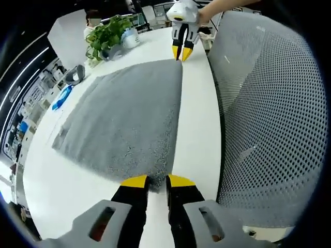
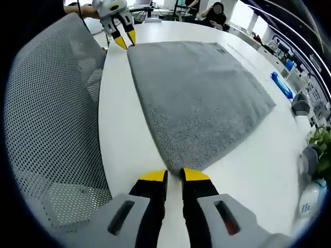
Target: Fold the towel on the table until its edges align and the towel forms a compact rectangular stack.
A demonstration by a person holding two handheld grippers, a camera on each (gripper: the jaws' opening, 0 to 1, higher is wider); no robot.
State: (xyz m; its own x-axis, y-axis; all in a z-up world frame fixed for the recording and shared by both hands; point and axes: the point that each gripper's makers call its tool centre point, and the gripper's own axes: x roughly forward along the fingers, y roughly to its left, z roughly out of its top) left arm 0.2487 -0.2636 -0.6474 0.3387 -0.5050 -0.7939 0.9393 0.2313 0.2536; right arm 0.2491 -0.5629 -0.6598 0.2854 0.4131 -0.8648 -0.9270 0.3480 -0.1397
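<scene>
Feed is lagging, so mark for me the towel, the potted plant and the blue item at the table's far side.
towel [image 1: 126, 116], left gripper view, middle of its grey surface.
potted plant [image 1: 107, 32], left gripper view, its leaves.
blue item [image 1: 62, 97], left gripper view, its middle.

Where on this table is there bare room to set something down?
Bare white table runs between the towel and the mesh chair, and beyond the towel's far edge. It's crowded by the plant, bottle and blue item.

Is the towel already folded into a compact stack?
No, in the left gripper view the grey towel lies spread flat as one broad sheet on the white table.
</scene>
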